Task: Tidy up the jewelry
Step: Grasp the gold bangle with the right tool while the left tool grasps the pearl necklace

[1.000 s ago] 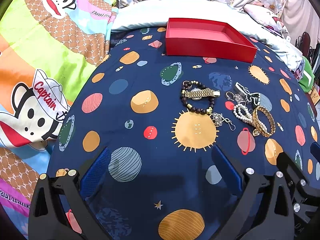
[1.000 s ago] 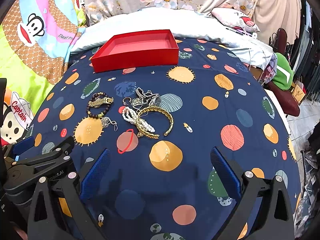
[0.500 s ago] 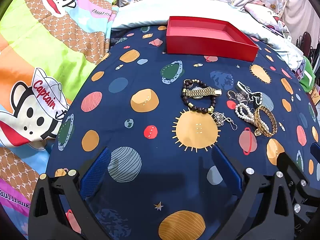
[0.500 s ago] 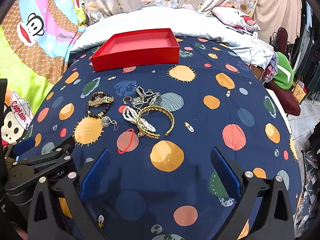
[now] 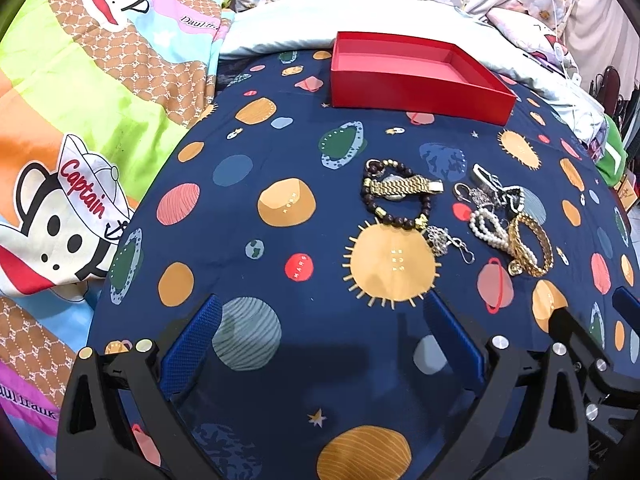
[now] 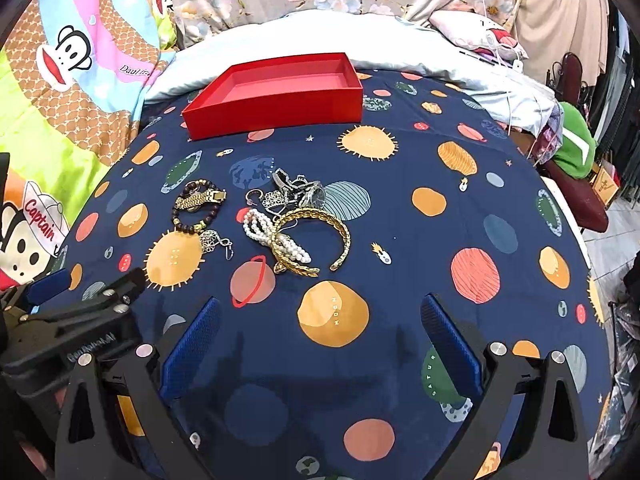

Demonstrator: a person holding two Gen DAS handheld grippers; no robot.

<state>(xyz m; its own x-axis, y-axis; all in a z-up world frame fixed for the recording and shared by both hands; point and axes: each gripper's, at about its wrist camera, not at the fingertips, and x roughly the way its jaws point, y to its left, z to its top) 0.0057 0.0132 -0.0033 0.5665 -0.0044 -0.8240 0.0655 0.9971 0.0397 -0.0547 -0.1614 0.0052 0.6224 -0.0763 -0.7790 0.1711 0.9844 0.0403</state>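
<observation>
An empty red box (image 5: 416, 76) (image 6: 276, 96) stands at the far side of the navy planet-print cloth. Jewelry lies in the middle: a gold watch (image 5: 400, 188) (image 6: 200, 199) over a dark bead bracelet (image 5: 396, 216), a silver pendant (image 5: 440, 240), a pearl strand (image 6: 276, 236), a gold bangle (image 6: 316, 236) (image 5: 532, 244) and a silver tangle (image 6: 296, 192). My left gripper (image 5: 320, 320) is open and empty, short of the watch. My right gripper (image 6: 320, 320) is open and empty, short of the bangle.
A cartoon monkey blanket (image 5: 80, 140) lies to the left. A pale quilt (image 6: 360, 40) and pillows lie behind the box. The left gripper's body (image 6: 72, 320) shows at the right wrist view's lower left. A chair with green cloth (image 6: 576, 152) stands at right.
Both grippers have crept slightly forward over the cloth, so the jewelry sits a little lower in view. Both stay open. Nothing was picked up.
</observation>
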